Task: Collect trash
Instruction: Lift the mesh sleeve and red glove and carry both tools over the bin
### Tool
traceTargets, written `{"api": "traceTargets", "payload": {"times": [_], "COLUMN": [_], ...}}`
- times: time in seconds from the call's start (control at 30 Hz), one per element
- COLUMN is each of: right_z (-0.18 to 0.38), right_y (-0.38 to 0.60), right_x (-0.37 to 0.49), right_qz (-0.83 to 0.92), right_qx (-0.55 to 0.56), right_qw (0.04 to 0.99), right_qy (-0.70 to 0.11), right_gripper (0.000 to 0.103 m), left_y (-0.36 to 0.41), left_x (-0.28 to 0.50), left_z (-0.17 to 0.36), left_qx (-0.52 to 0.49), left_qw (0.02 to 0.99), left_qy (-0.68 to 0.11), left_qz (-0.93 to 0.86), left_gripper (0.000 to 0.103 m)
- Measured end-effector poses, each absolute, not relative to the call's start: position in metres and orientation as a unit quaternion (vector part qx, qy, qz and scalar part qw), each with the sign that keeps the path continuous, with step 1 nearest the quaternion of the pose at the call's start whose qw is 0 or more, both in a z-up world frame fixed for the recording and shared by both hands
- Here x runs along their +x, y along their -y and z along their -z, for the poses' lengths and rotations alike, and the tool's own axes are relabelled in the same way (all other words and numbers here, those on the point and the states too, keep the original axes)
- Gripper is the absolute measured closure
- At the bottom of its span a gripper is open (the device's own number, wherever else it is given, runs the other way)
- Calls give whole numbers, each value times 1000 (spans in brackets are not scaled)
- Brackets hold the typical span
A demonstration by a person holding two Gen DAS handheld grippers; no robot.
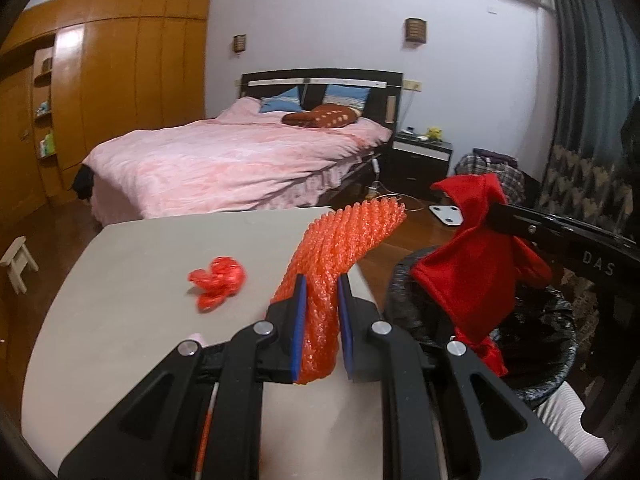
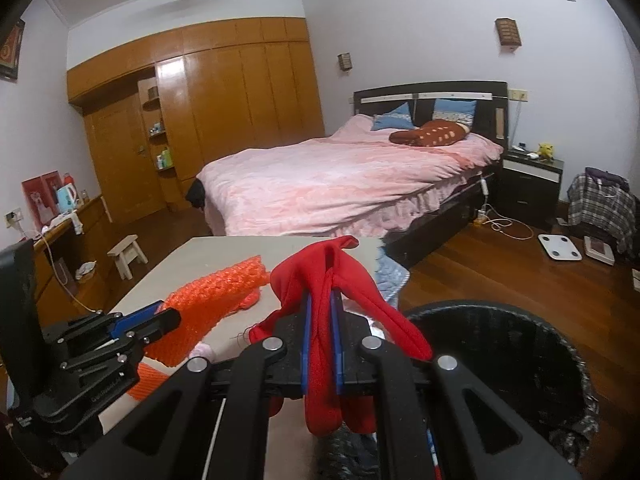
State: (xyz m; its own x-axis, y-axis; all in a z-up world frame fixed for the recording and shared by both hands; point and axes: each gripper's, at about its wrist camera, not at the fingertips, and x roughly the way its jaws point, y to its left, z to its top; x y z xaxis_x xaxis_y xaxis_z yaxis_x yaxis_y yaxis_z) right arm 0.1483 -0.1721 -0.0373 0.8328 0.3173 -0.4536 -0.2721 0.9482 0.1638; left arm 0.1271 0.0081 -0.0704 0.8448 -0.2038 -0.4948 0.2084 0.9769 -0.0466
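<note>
While a crumpled red wrapper (image 1: pixel 218 282) is left lying on the grey table (image 1: pixel 120 300) at the middle left of the left wrist view, an orange bubble-wrap sheet (image 1: pixel 332 264) is pinched tight between the blue pads of the left gripper (image 1: pixel 322 300) at the bottom middle. Further right in that view, a red cloth (image 1: pixel 476 264) is seen hanging over the black-lined trash bin (image 1: pixel 536 368). In the right wrist view, the cloth is squeezed between the nearly closed jaws of the right gripper (image 2: pixel 321 320).
</note>
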Motion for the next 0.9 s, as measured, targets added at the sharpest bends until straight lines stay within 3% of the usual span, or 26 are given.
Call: {"api": "traceTargets", "payload": {"times": [0.9], "right_z": [30], "right_y": [173], "right_x": [139], "right_qz": [-165], "right_qx": [45], "right_qw": [957], "right_qy": [-236], "right_gripper": [94], "left_y": [-6], "left_x": [119], "left_z": [64], "left_qx": [4], "left_qw": [962], "left_qy": [-253], "left_qz": [107], "left_gripper": [89]}}
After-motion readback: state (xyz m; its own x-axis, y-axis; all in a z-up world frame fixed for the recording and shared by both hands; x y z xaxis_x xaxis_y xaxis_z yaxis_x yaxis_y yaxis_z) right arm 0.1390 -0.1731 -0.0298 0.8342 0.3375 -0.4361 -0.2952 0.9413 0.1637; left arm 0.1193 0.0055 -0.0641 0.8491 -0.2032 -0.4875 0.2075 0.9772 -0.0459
